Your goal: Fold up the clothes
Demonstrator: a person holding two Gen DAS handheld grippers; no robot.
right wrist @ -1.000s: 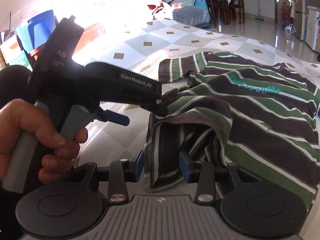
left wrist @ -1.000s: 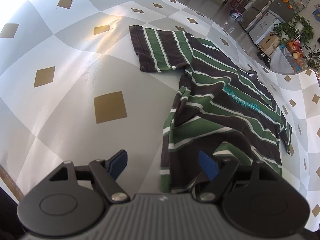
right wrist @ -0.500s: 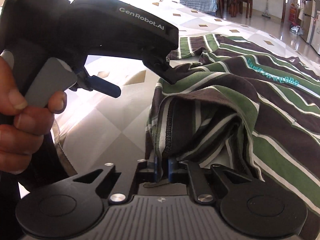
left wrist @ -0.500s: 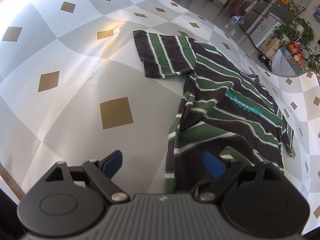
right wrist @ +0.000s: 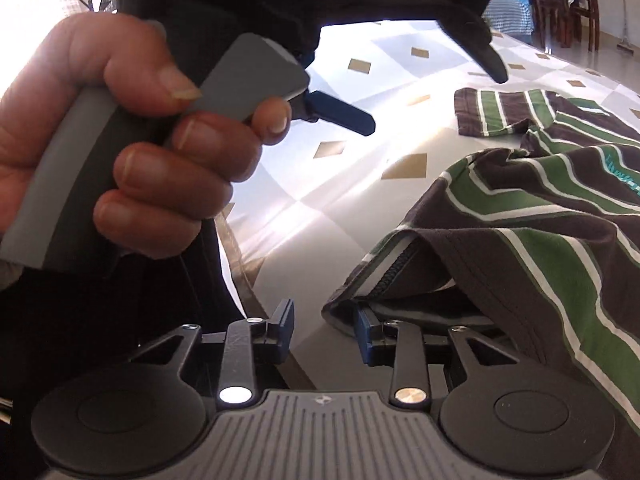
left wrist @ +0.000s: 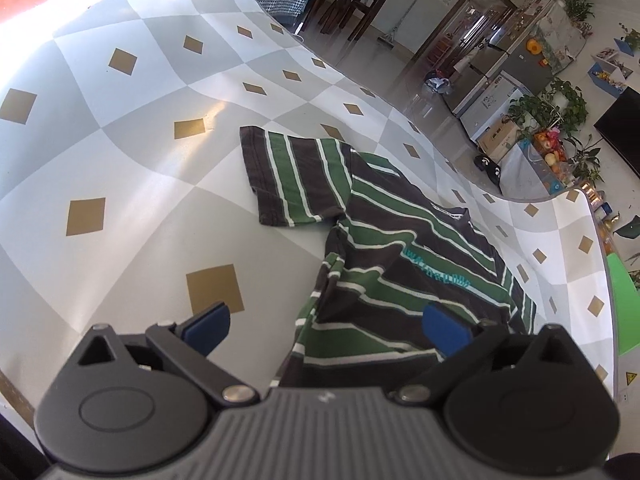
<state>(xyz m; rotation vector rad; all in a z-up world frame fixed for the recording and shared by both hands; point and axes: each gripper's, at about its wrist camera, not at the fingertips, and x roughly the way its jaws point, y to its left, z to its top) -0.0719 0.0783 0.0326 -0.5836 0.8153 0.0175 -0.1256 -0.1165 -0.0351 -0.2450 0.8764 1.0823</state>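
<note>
While both grippers stand spread, the right gripper [right wrist: 324, 330] seemingly just touching the hem, the striped shirt [left wrist: 400, 272] lies rumpled on the checked table [left wrist: 120, 168]; beyond the hem, its sleeve [left wrist: 294, 178] remains unfolded; the left gripper [left wrist: 326, 326] holds nothing; folding is barely begun.

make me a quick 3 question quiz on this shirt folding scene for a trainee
1. True or false: the right tool is shut on the striped shirt.
2. Which part of the shirt lies flat, spread out to one side on the checked tablecloth? A) a sleeve B) the collar C) a pocket
3. Fill in: in the left wrist view, the left tool is ____, with one finger over bare cloth and the other over the shirt.

Key
1. False. Its fingers stand apart, and the hem lies by one finger.
2. A, the sleeve.
3. open
</note>
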